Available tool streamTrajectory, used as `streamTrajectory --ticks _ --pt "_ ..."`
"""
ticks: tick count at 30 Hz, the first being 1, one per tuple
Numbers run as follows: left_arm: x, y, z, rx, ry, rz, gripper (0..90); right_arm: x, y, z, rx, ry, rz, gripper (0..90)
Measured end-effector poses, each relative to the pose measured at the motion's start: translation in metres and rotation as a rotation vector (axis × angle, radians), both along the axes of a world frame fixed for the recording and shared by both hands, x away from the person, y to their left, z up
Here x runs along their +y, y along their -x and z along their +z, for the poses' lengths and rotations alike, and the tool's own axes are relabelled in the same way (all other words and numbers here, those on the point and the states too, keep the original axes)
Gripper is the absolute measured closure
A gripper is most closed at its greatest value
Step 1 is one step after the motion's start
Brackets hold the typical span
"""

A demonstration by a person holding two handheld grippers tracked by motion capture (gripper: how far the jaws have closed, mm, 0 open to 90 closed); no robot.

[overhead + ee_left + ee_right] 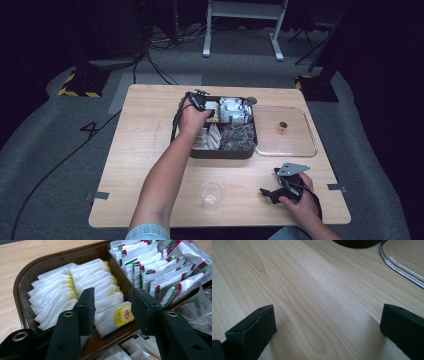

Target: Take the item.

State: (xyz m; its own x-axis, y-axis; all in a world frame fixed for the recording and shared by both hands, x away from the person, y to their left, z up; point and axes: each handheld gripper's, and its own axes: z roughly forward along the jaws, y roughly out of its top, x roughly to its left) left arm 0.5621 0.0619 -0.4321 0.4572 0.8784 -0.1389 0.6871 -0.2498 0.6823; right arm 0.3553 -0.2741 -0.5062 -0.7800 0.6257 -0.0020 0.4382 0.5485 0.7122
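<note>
A dark brown compartment tray (220, 154) sits in the middle of the wooden table. My left gripper (202, 106) reaches down into its far-left compartment. In the left gripper view the tray wall (25, 277) encloses rows of white tea bags. My left gripper (113, 305) is open and straddles the nearest tea bag (110, 320), which has a yellow label; I see no firm pinch on it. Red-and-green striped sachets (160, 272) fill the neighbouring compartment. My right gripper (265, 192) rests low over the table near its front right, and in its own view my right gripper (327, 322) is open with bare wood between the jaws.
A clear plastic cup (212, 195) stands near the front edge, between my forearms. A clear lid (287, 152) lies right of the tray with a small brown object (283, 126) on it. The lid's rim (399, 267) shows ahead of the right gripper.
</note>
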Motion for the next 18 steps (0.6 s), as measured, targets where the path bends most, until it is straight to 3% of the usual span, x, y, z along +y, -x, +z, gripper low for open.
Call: streamTrajectory --ticks 9,18 --pt "-0.005 -0.007 -0.014 0.059 -0.064 -0.021 56.2 0.000 0.000 0.000 -0.001 0.001 0.002 0.5" --pt "-0.009 -0.008 -0.020 0.082 -0.099 -0.034 61.4 0.000 0.000 0.000 -0.001 0.000 0.002 0.5"
